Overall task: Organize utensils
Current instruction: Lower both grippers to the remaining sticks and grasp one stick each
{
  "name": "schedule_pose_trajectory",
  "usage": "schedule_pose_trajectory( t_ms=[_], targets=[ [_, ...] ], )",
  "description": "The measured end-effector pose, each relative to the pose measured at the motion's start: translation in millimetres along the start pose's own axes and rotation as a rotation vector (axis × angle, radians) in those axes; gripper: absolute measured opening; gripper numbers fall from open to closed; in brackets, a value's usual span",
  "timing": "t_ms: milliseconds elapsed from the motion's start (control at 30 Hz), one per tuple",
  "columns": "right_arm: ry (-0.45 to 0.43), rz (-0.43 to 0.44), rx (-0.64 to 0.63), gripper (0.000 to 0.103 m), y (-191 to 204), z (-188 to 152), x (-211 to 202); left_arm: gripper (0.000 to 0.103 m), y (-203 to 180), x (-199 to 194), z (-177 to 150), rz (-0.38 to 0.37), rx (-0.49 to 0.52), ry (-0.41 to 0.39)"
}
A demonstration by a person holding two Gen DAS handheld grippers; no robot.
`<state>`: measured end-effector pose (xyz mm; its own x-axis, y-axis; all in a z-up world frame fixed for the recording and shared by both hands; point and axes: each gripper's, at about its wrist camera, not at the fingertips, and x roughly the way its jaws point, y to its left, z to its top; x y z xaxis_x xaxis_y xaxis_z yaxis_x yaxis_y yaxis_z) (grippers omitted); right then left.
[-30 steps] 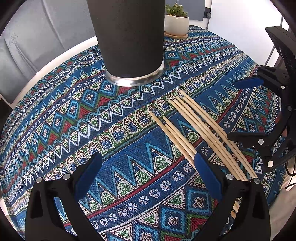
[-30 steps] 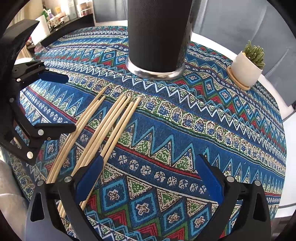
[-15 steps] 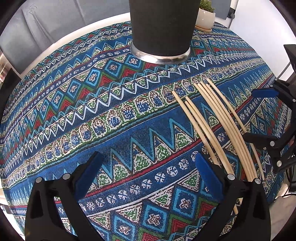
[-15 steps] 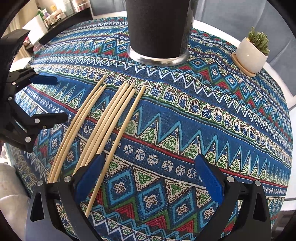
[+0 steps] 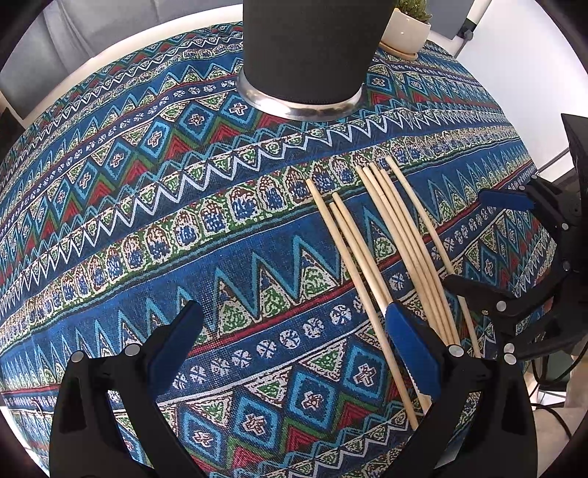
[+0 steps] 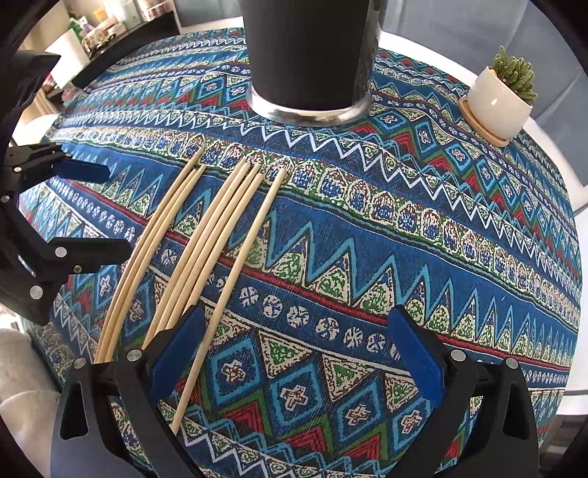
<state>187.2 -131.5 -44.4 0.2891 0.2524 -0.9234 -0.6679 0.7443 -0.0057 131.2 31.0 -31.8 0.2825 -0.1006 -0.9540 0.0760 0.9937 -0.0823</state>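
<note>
Several pale wooden chopsticks (image 5: pixel 400 253) lie side by side on the patterned blue tablecloth (image 5: pixel 183 228); they also show in the right wrist view (image 6: pixel 205 242). A tall black cup with a silver base (image 5: pixel 305 55) stands upright behind them, also in the right wrist view (image 6: pixel 308 55). My left gripper (image 5: pixel 294 331) is open and empty, hovering left of the chopsticks, its right finger over their near ends. My right gripper (image 6: pixel 294 338) is open and empty, to the right of the chopsticks. Each gripper shows in the other's view, the right one (image 5: pixel 492 242) and the left one (image 6: pixel 99 209).
A small white pot with a green succulent (image 6: pixel 499 99) sits on a wooden coaster at the table's far right edge, also in the left wrist view (image 5: pixel 408 25). The round table's white rim (image 6: pixel 551 132) shows beyond the cloth. A shelf with clutter (image 6: pixel 106 25) stands at far left.
Both grippers have drawn back from the black cup and shifted toward the chopsticks, which now lie closer to the fingers. The chopsticks and cup have not moved.
</note>
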Motion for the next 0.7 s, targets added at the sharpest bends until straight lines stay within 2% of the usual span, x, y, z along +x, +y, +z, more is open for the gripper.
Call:
schedule_pose_trajectory(
  t_ms=[200,400,567,700],
  targets=[
    [-0.010,-0.001,0.002,0.095,0.3,-4.7,-1.8,0.098,-23.3,12.8,5.2,0.093,0.080,0.004],
    [0.012,0.009,-0.006,0.096,1.5,1.2,0.9,0.099,-21.6,11.0,4.5,0.093,0.067,-0.005],
    [0.006,0.039,-0.089,0.096,2.0,6.3,3.2,0.099,-21.0,8.3,-0.9,0.052,0.197,-0.068],
    [-0.021,0.050,-0.116,0.091,-4.6,4.1,2.4,0.099,-9.9,3.7,-6.2,0.040,0.223,-0.084]
  ],
)
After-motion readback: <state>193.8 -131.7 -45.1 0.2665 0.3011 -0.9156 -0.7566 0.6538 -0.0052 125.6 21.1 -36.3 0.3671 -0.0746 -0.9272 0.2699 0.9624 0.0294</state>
